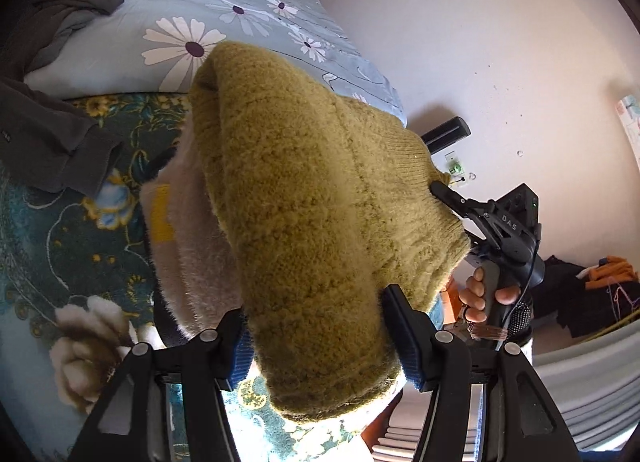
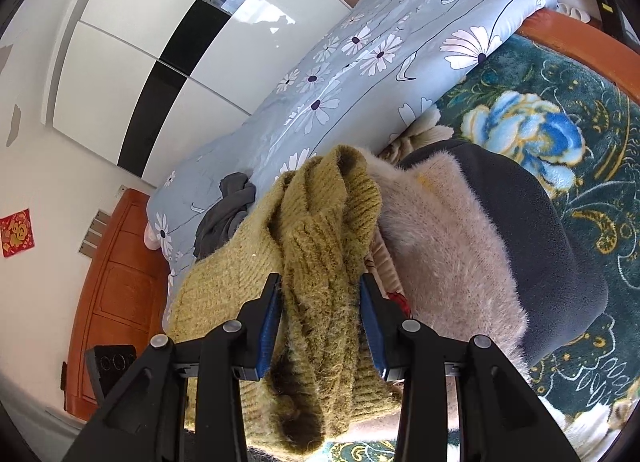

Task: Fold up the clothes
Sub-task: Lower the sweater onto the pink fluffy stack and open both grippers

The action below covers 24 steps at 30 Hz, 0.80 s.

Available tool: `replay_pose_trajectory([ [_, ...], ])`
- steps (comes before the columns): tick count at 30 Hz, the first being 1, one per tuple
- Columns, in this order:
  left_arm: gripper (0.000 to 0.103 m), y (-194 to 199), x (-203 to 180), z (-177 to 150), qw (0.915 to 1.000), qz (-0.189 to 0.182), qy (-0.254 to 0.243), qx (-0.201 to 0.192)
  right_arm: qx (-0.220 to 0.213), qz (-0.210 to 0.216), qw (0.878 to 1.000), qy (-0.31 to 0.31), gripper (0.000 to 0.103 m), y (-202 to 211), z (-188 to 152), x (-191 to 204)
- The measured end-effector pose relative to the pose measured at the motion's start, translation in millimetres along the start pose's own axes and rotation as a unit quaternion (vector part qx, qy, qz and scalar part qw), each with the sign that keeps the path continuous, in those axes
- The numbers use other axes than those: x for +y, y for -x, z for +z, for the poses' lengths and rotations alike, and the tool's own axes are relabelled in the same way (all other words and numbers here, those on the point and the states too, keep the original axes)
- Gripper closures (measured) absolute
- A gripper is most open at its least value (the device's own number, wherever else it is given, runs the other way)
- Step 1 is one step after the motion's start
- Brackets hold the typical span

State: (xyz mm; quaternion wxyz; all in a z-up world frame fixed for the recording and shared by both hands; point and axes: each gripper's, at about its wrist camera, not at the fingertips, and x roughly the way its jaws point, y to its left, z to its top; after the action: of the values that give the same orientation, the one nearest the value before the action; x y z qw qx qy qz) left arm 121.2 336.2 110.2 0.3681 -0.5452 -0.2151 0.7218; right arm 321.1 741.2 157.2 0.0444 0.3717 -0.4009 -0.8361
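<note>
An olive-green knit sweater (image 1: pixel 316 198) hangs lifted above the bed between both grippers. My left gripper (image 1: pixel 316 346) is shut on a thick fold of it. My right gripper (image 2: pixel 320 326) is shut on its bunched ribbed edge (image 2: pixel 320 246); this gripper also shows in the left wrist view (image 1: pixel 440 187), pinching the sweater's far hem, with the person's hand on its handle. Under the sweater lies a pile of a fluffy pale-pink garment (image 2: pixel 444 246) on a dark grey one (image 2: pixel 536 234).
A dark teal floral blanket (image 2: pixel 560 110) covers the bed. A light-blue daisy-print quilt (image 1: pixel 224 10) lies along it, with crumpled grey clothes (image 1: pixel 60 18) on top. A brown garment (image 1: pixel 48 142) lies at the left. A wooden bedside cabinet (image 2: pixel 116 294) and white wardrobe (image 2: pixel 168 42) stand beyond.
</note>
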Motion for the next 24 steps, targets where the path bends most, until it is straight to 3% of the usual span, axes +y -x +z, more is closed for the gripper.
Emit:
replay_pose_trajectory([
  [7, 0.04, 31.3, 5.6, 0.2, 0.9999, 0.006, -0.011, -0.005, -0.001, -0.035, 0.998, 0.046, 0.063, 10.3, 3.1, 23.4],
  [13, 0.038, 73.0, -2.8, 19.4, 0.9929, 0.078, -0.072, -0.054, -0.042, -0.059, 0.994, 0.08, 0.063, 40.6, 17.1, 49.3],
  [15, 0.038, 77.3, -5.4, 32.9, 0.9919, 0.082, -0.072, -0.064, -0.052, -0.052, 0.992, 0.1, 0.063, 44.0, 22.7, 67.5],
  [19, 0.037, 64.6, -30.5, 52.2, 0.9847, 0.108, -0.108, -0.084, -0.023, -0.063, 0.986, 0.15, 0.053, 18.4, 22.5, 103.4],
  [24, 0.037, 30.7, -38.6, 31.6, 0.9762, 0.132, -0.156, -0.073, 0.031, -0.105, 0.969, 0.22, 0.053, -18.2, -3.8, 115.0],
])
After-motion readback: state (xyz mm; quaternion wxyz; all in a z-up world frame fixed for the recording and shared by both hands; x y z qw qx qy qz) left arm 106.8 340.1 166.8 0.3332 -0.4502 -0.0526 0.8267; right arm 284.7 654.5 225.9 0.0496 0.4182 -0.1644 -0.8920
